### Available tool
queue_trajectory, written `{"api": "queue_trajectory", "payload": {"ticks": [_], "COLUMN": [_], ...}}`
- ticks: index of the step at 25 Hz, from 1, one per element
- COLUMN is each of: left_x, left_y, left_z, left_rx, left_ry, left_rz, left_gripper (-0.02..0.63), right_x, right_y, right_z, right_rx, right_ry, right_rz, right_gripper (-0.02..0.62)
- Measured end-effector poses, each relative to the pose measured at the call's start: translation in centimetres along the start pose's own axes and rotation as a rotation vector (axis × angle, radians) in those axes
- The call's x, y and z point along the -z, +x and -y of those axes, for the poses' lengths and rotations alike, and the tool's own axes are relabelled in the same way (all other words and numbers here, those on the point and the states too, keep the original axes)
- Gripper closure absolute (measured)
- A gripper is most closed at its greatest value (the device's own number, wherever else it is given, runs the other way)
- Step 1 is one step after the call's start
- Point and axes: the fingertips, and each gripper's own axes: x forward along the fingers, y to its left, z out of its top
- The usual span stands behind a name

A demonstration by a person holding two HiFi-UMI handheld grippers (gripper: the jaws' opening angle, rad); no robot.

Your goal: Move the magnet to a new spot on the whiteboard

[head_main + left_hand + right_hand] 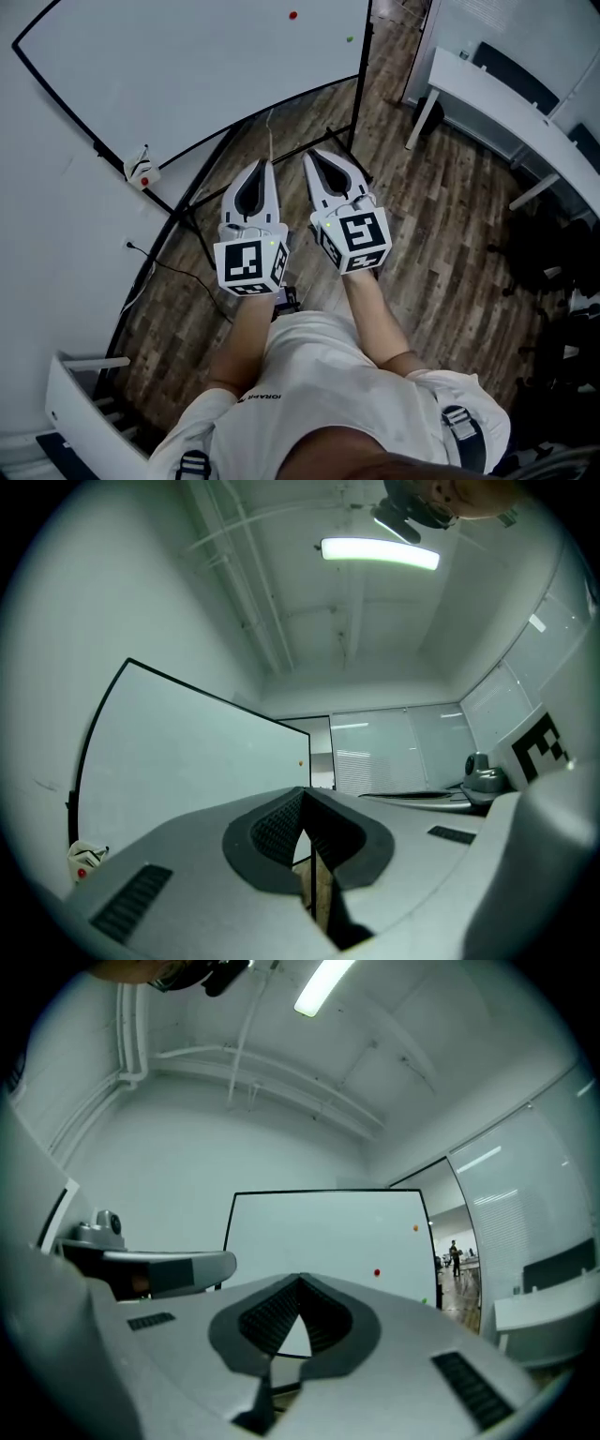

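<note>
Head view: both grippers shut and empty, well short of the magnets

We hold the left gripper [265,165] and the right gripper [315,156] side by side above the wooden floor [441,234], both aimed at the whiteboard [187,75]. Each gripper's own view shows its jaws closed tip to tip, with nothing between them. The red magnet [292,15] sits on the board. The green magnet [350,39] is near the board's right edge, and in the right gripper view an orange magnet [415,1228] sits above it. All three are well apart from our grippers.
</note>
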Motion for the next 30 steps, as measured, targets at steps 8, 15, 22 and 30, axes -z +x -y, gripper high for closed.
{"api": "queue_trajectory", "payload": {"ticks": [8, 15, 22, 30], "left_x": [1.4, 3.4, 5.2, 6.4], "left_y": [-0.9, -0.2, 3.5, 10.9], "left_z": [4.0, 5.4, 4.0, 1.4], "left_rx": [-0.041, -0.060, -0.061, -0.040], "left_ry": [-0.002, -0.021, -0.027, -0.031], "left_rz": [-0.008, -0.040, -0.043, -0.023], "left_gripper": [0.603, 0.603, 0.603, 0.603], "right_x": [0.5, 1.6, 3.6, 3.9], "right_y": [-3.3, -3.7, -0.7, 6.3], "right_z": [2.0, 4.2, 6.7, 10.2], "right_rx": [-0.047, -0.054, -0.030, -0.024], "right_ry": [0.008, 0.028, 0.062, 0.032], "right_rz": [-0.007, -0.018, -0.038, -0.024], "right_gripper": [0.583, 0.583, 0.583, 0.583]}}
